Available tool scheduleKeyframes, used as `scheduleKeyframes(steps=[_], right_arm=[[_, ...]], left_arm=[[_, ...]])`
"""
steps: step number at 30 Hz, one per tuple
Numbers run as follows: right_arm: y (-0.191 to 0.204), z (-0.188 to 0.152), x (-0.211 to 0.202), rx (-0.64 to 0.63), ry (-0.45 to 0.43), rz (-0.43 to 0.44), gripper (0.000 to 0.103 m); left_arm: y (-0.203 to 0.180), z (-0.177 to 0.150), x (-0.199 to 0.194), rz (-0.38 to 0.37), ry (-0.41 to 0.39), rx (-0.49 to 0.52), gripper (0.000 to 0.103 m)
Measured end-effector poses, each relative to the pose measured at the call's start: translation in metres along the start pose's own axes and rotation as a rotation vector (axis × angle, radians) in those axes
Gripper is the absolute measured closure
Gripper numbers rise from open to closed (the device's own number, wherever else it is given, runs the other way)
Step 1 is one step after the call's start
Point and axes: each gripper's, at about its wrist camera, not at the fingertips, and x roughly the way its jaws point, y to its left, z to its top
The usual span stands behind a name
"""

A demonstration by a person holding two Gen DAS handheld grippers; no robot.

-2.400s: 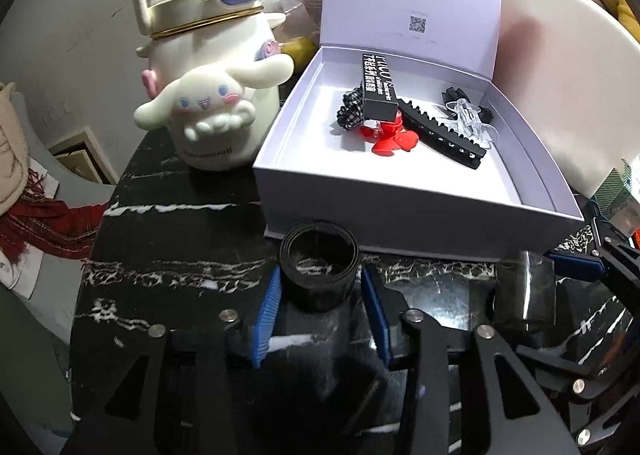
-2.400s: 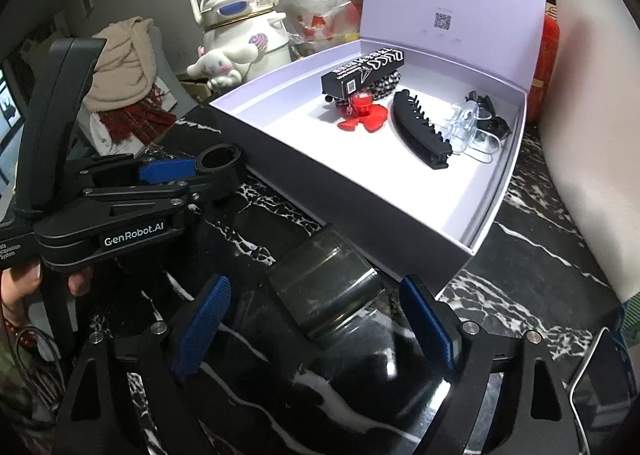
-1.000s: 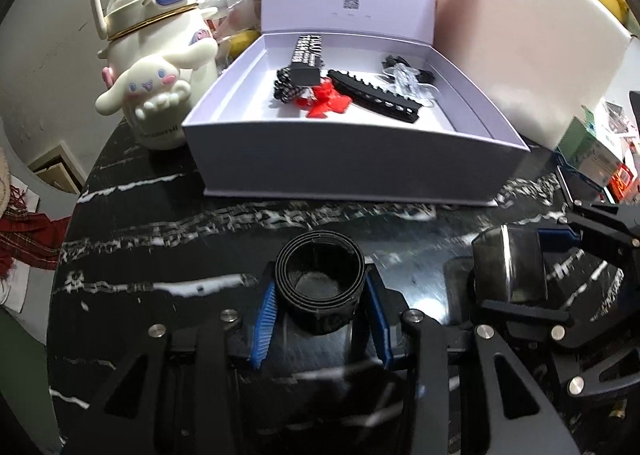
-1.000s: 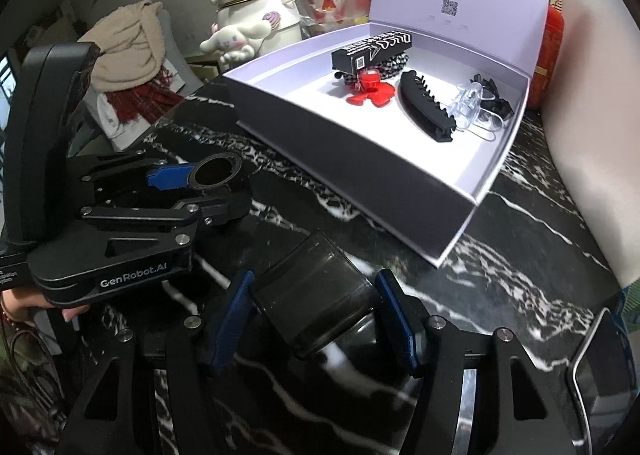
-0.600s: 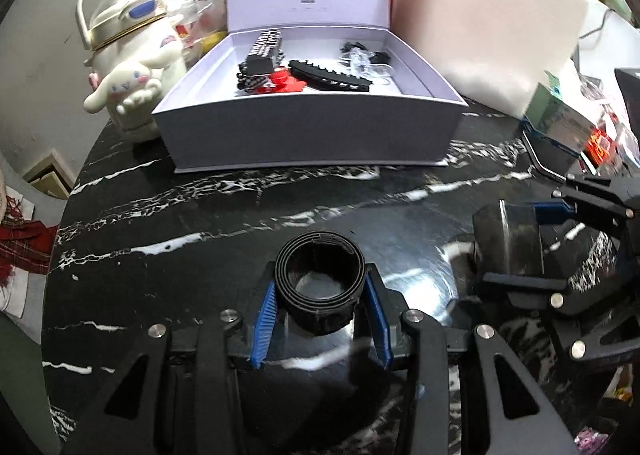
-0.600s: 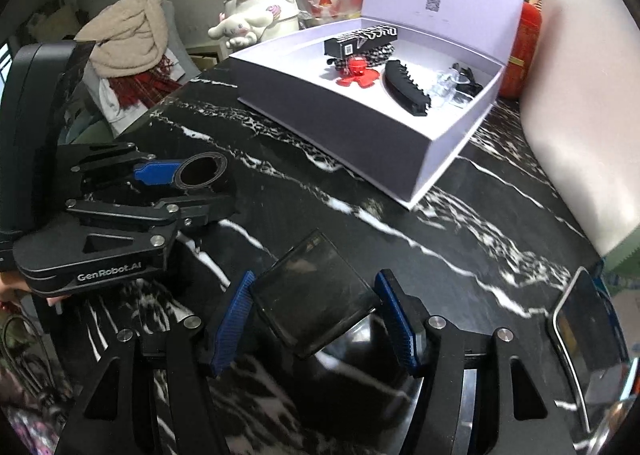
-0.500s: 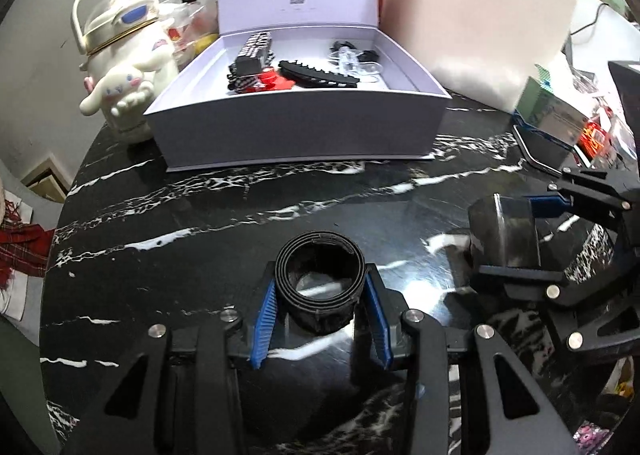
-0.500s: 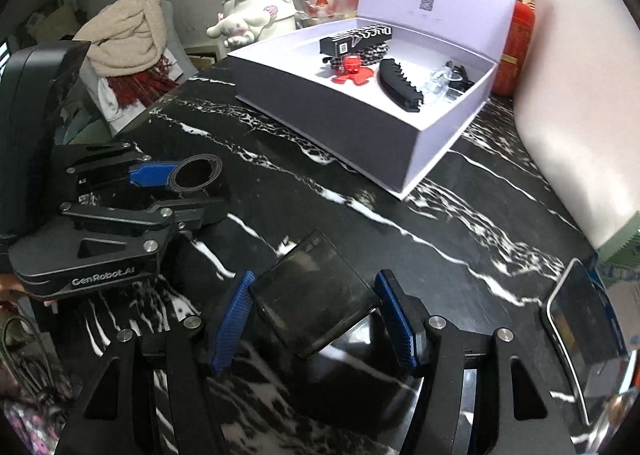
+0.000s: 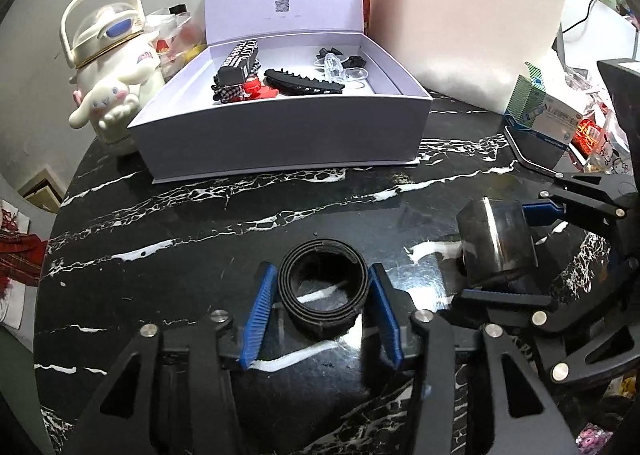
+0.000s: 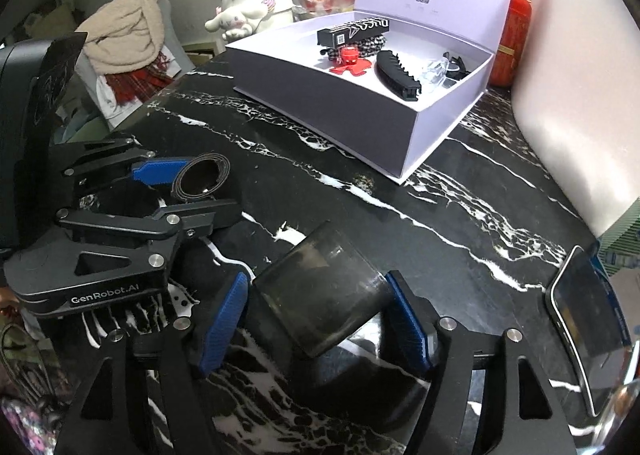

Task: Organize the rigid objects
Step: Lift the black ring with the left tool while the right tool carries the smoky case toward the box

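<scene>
1. Coiled black belt [image 9: 323,287] sat on the table [image 9: 224,231] right between the blue pads of the left gripper [image 9: 322,289]. The jaws were opening, and you could see a thin gap on both sides, so they weren't squeezing it.
2. Same deal on the other side: the right gripper [image 10: 318,309] had a smoky dark glass cup [image 10: 320,297] between its jaws, tilted on its side on the marble. Those jaws were opening too, and the pads sat just beside the cup walls. Can't really say they were pressing.
3. Both grippers were close together, the right one just to the right of the left in the left wrist view.
4. Further back on the table stood an open lavender box [image 9: 280,135], lid propped upright. Inside: a long black hair claw [image 9: 302,83], a small black carton [image 9: 239,62] leaning on a checkered scrunchie, a red clip [image 9: 256,89], and some clear clips [image 9: 334,66] near the back right corner.
5. Left of the box was a cream character kettle [image 9: 114,67] with a loop handle.
6. Phone [image 10: 586,319] lay near the right table edge, and a big white cushion [image 9: 460,23] sat behind the box.
</scene>
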Motion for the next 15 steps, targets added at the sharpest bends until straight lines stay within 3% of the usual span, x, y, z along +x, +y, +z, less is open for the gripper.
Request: scheduleKeyframes(steps=[2,7,8,9,11,15], right_arm=[[-0.0003,0.0,0.0003,0.002,-0.001,0.001,0.032],[-0.0012,-0.0001,0.0003,0.002,0.001,-0.002,0.034],[-0.0014,-0.0001,0.0003,0.002,0.002,-0.013,0.038],[-0.0024,0.0002,0.0002,0.001,0.001,-0.022,0.041],[-0.0039,0.0001,-0.0006,0.007,0.001,-0.009,0.041],[-0.0029,0.0005,-0.0038,0.009,-0.014,0.004,0.041]], left_arm=[[0.0012,0.0005,0.0013,0.01,-0.003,0.0,0.044],[0.0016,-0.0001,0.002,0.004,0.001,-0.012,0.043],[0.0017,-0.0002,0.0018,0.002,0.003,-0.016,0.043],[0.0015,-0.0004,0.0017,0.001,0.004,-0.016,0.044],[-0.0011,-0.0008,0.0,-0.009,0.001,-0.006,0.061],[-0.007,-0.001,-0.0016,-0.014,0.008,0.016,0.063]])
